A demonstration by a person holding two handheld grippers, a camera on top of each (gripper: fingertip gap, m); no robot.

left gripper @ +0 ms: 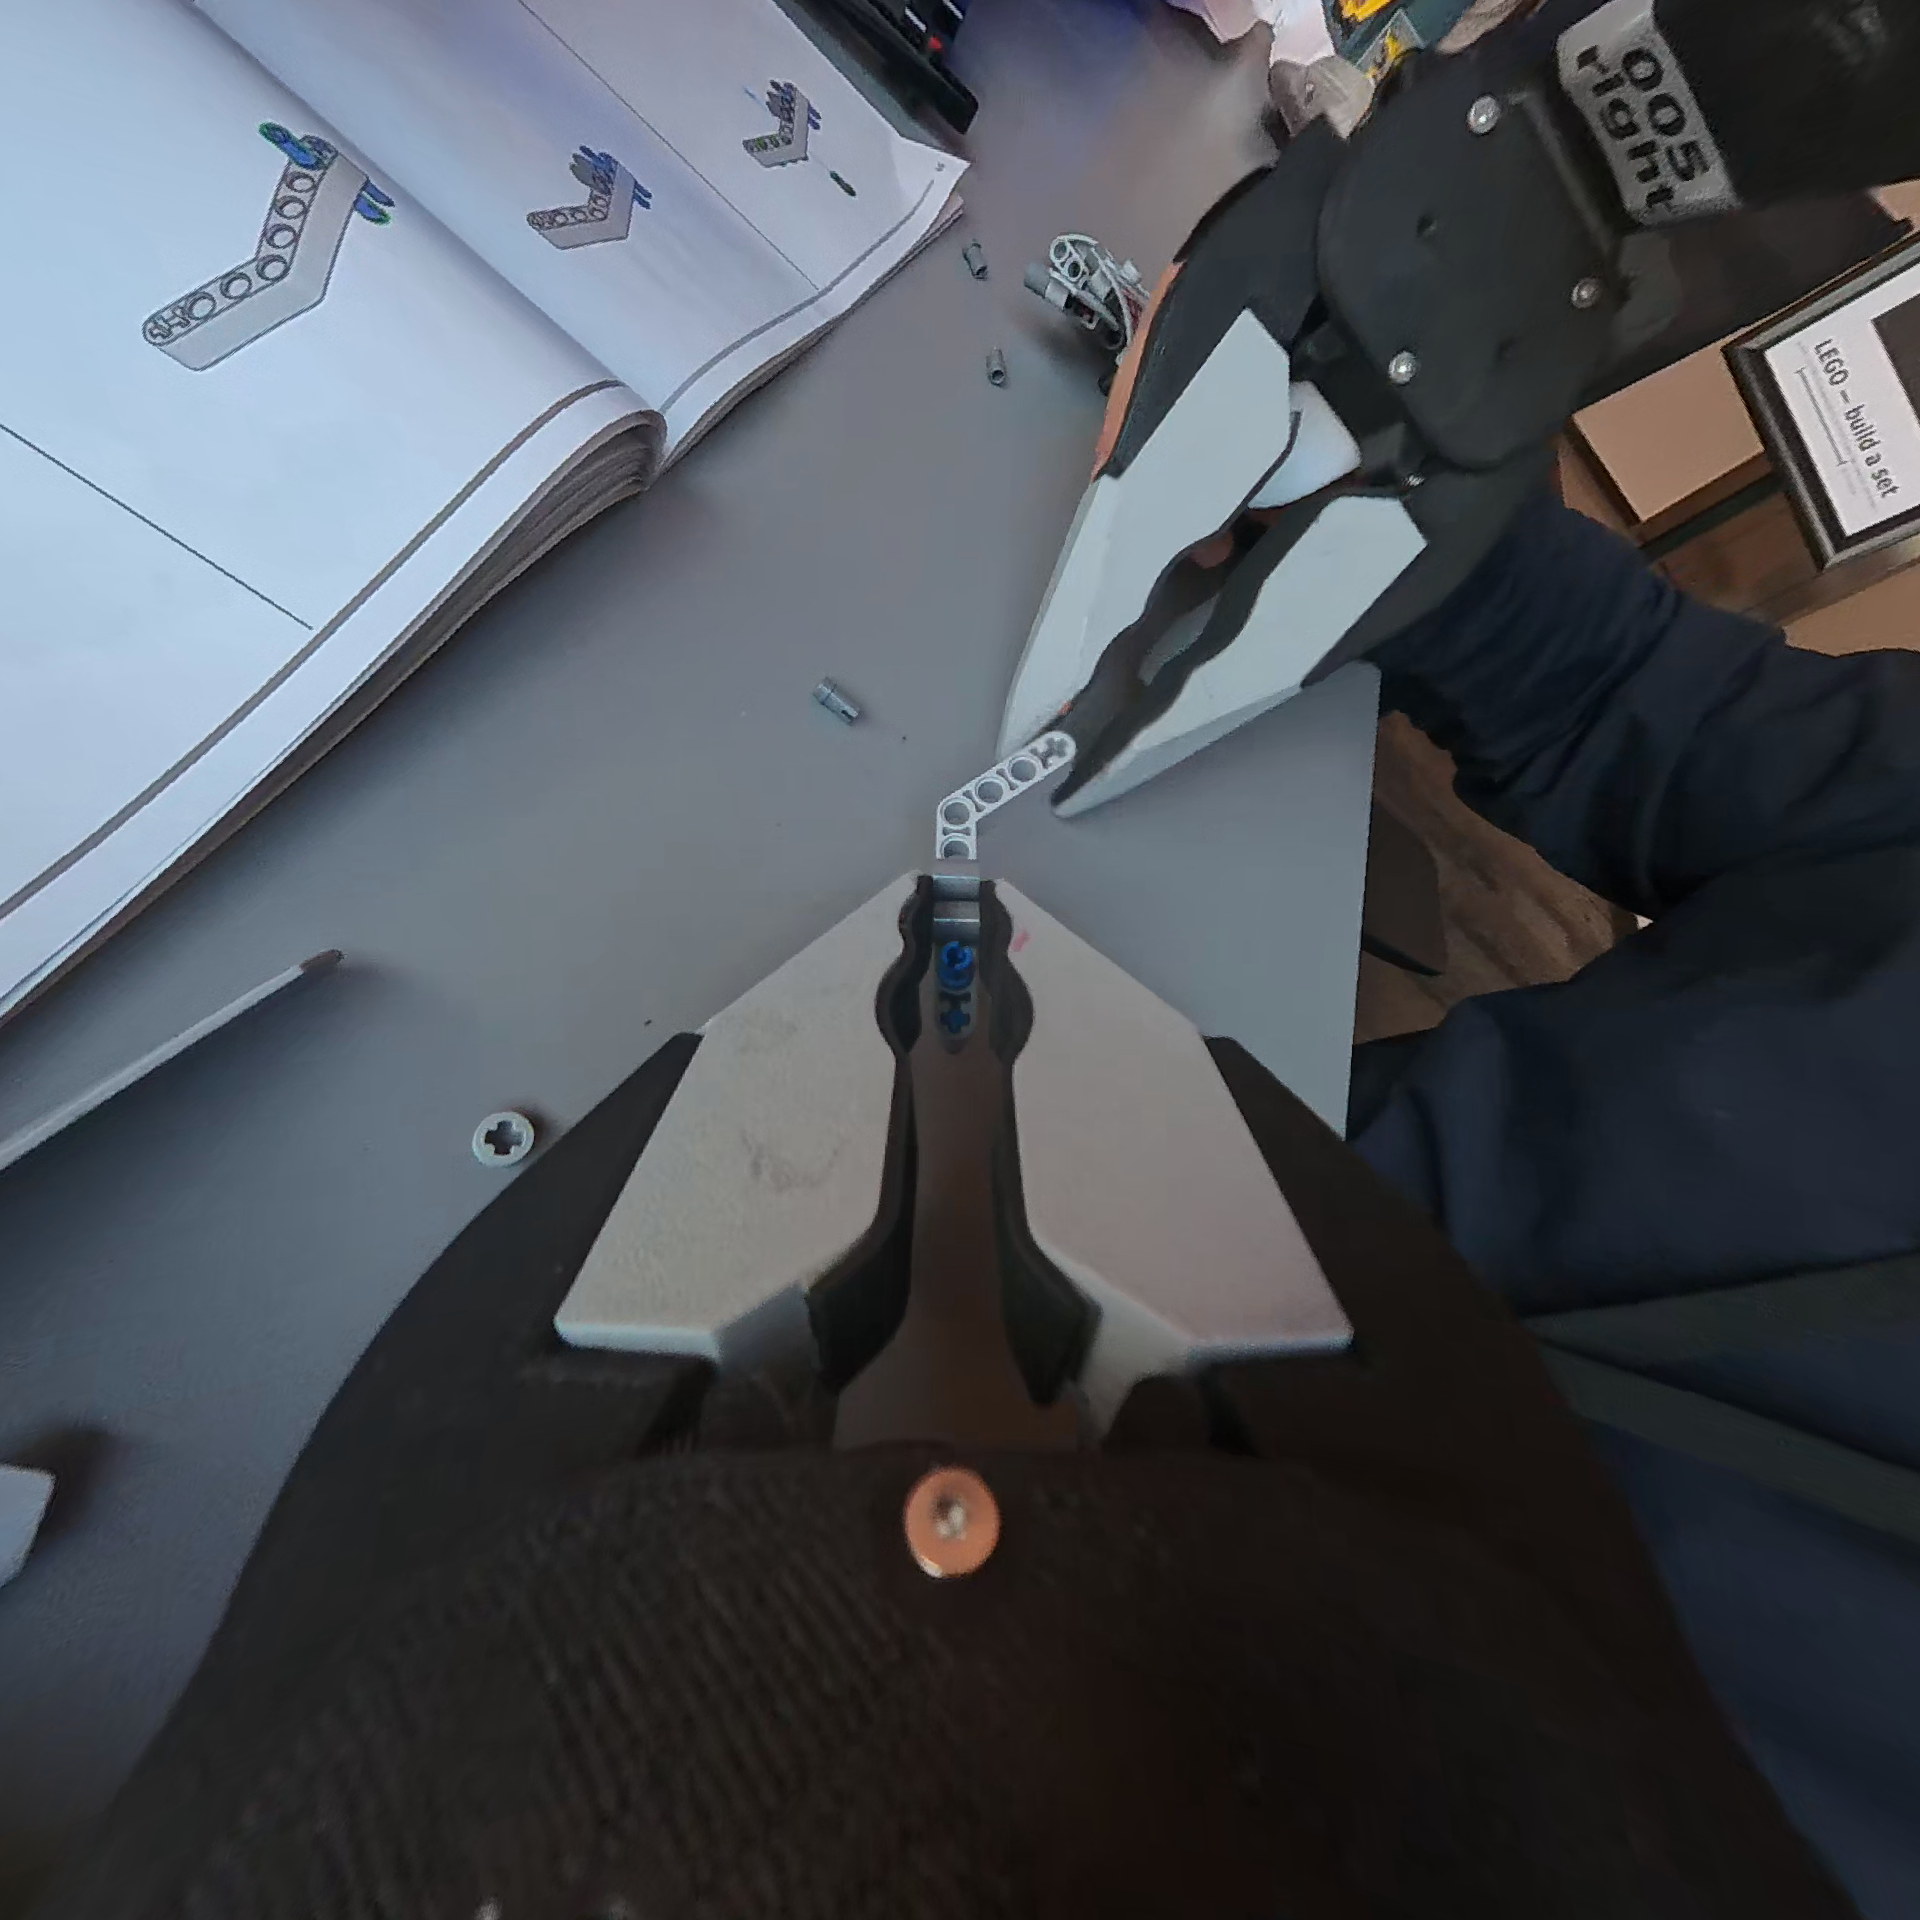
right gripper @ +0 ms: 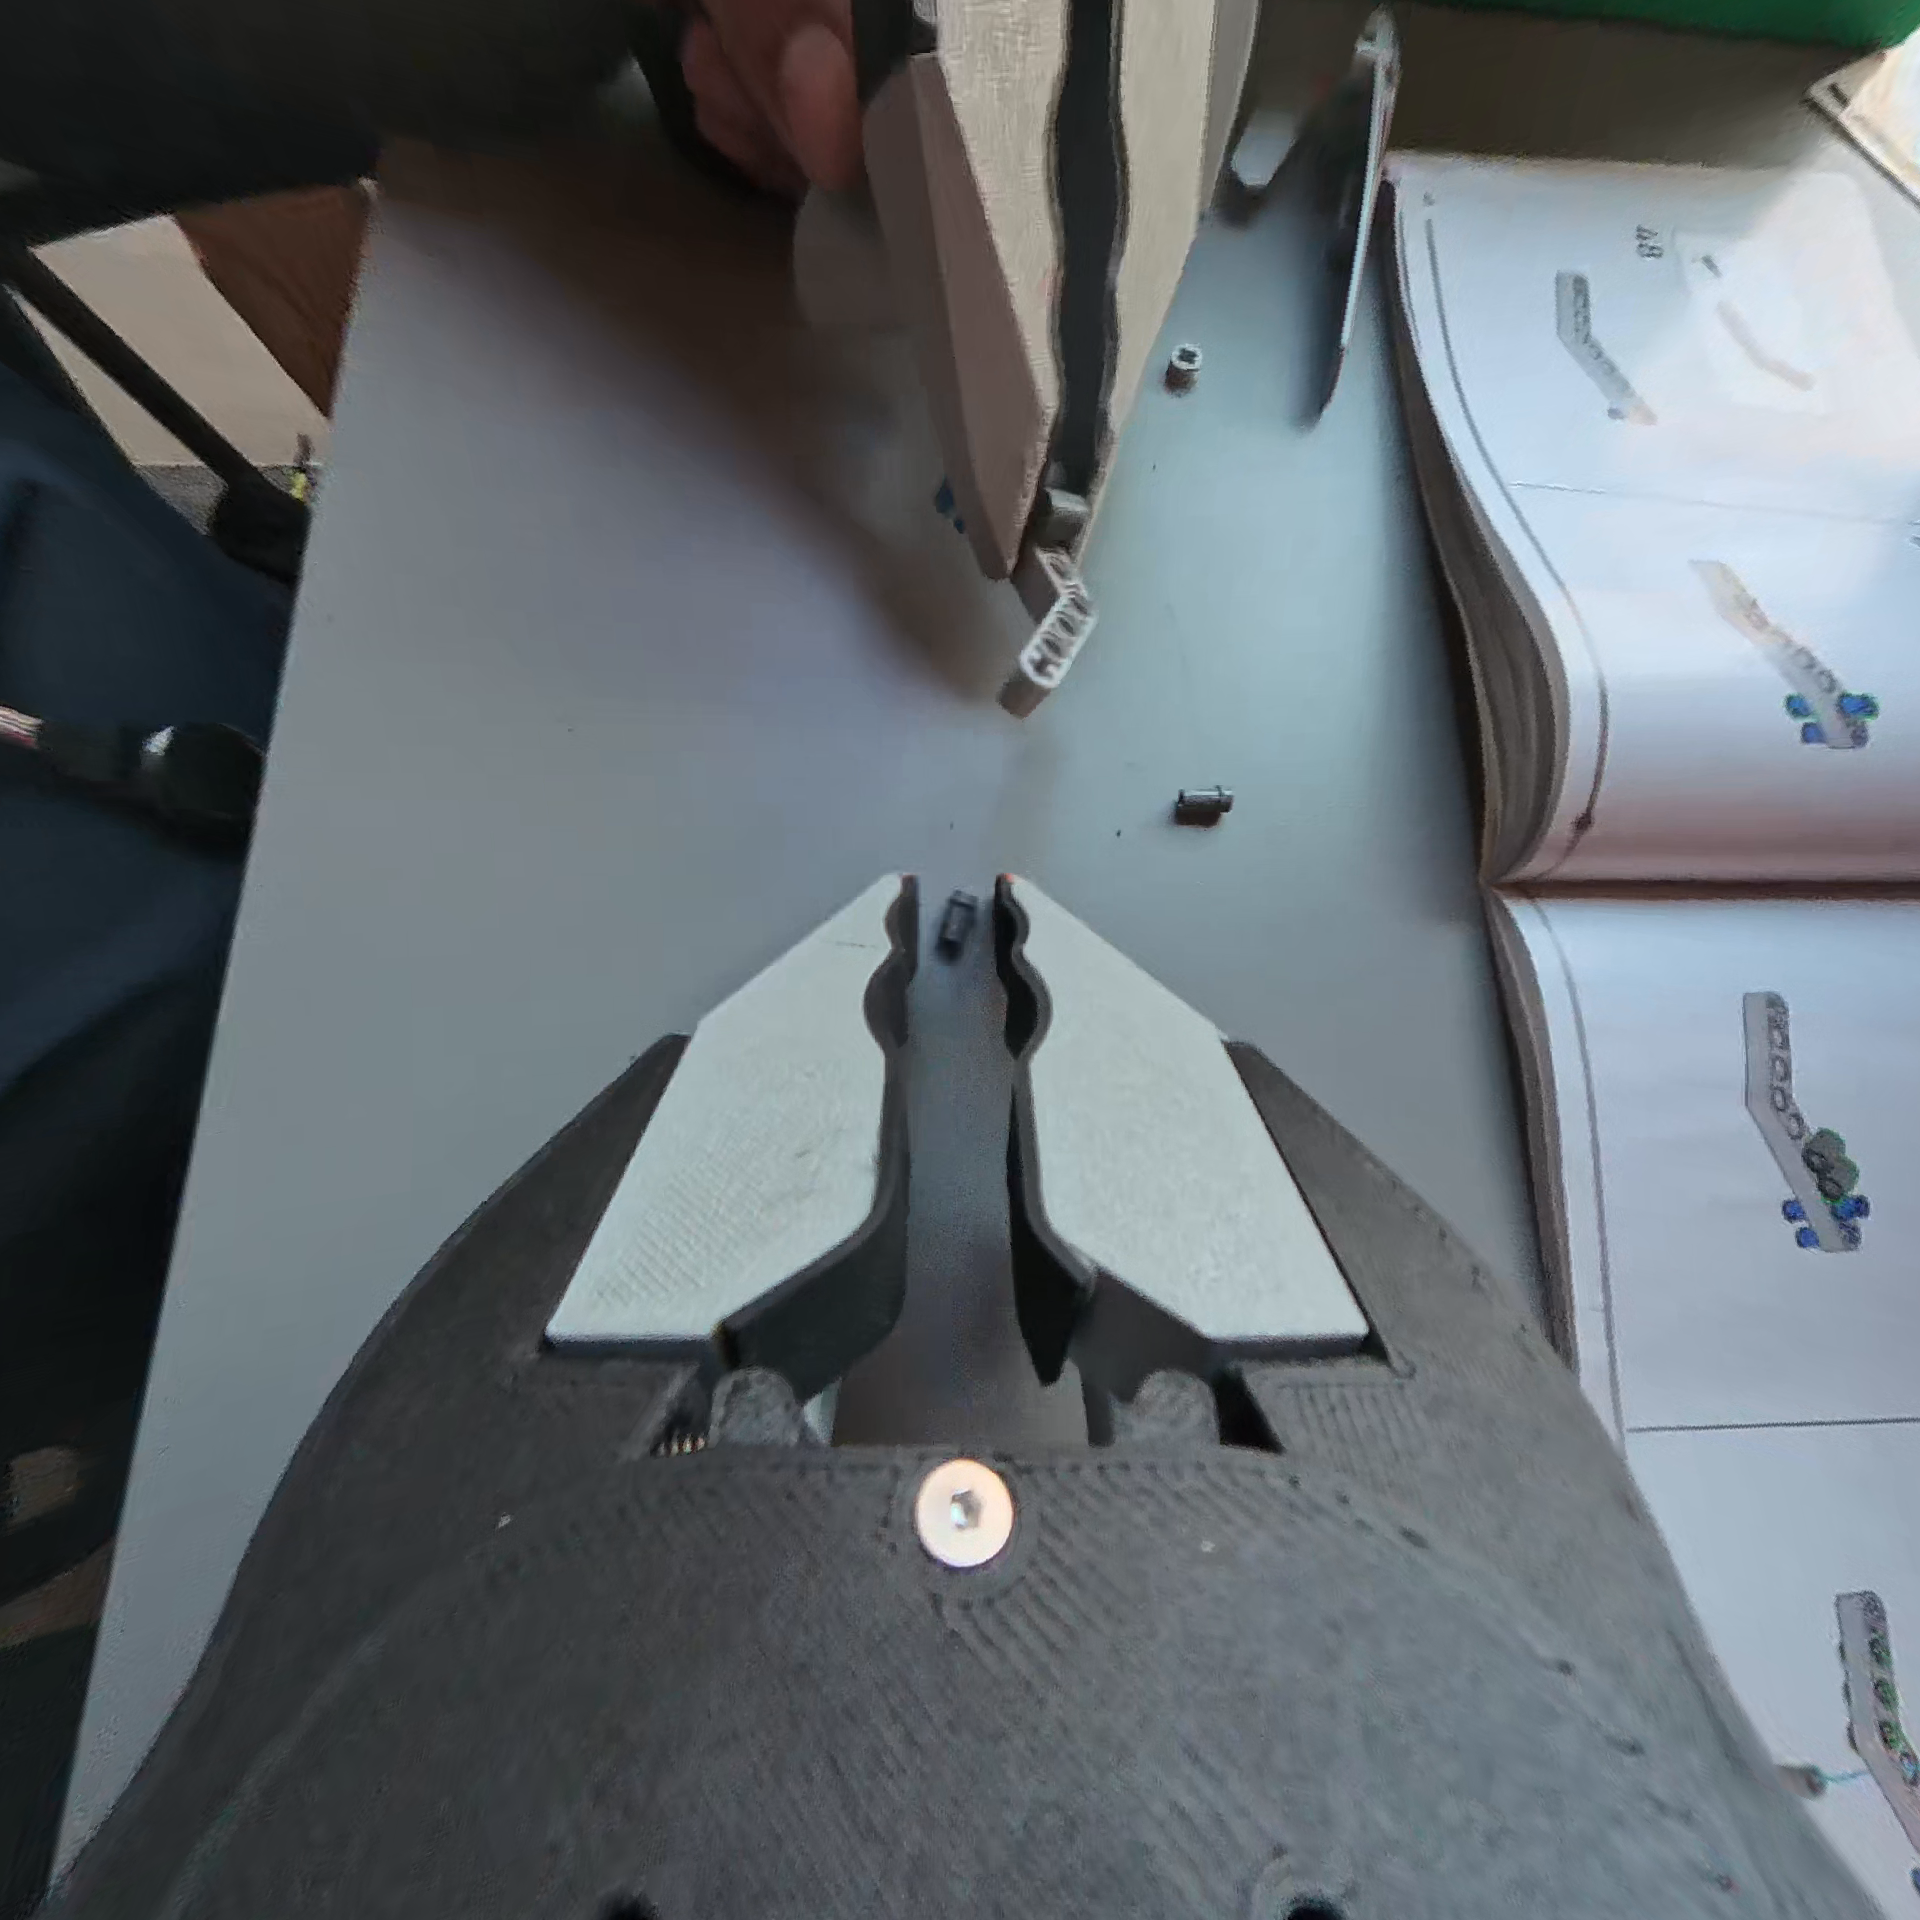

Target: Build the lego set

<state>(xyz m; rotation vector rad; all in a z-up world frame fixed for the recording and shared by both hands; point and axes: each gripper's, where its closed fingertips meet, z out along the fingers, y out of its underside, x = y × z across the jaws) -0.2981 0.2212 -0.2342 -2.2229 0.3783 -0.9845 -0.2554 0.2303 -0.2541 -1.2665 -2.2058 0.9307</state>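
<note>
My left gripper point(left gripper: 956, 883) is shut on one end of a light grey bent beam point(left gripper: 997, 790). The beam sticks out past the tips over the grey table point(left gripper: 623, 883), and a blue pin point(left gripper: 954, 966) on it sits between the fingers. The beam also shows in the right wrist view point(right gripper: 1060, 634), under the left gripper point(right gripper: 1039, 540). My right gripper point(right gripper: 956, 883) is open by a narrow gap. A small black pin point(right gripper: 954, 920) shows in that gap and touches neither finger. In the left wrist view the right gripper point(left gripper: 1070, 774) has its tips beside the beam's far end.
An open instruction booklet point(left gripper: 312, 312) lies at the far left and also shows in the right wrist view point(right gripper: 1714, 520). Loose pins point(left gripper: 836, 699) point(right gripper: 1205, 805), a round grey piece point(left gripper: 504, 1138), a long grey stick point(left gripper: 208, 1029) and a small assembly point(left gripper: 1086, 281) lie about. The table edge point(left gripper: 1366, 883) is right of the beam. Left tips to right tips: about 6 centimeters.
</note>
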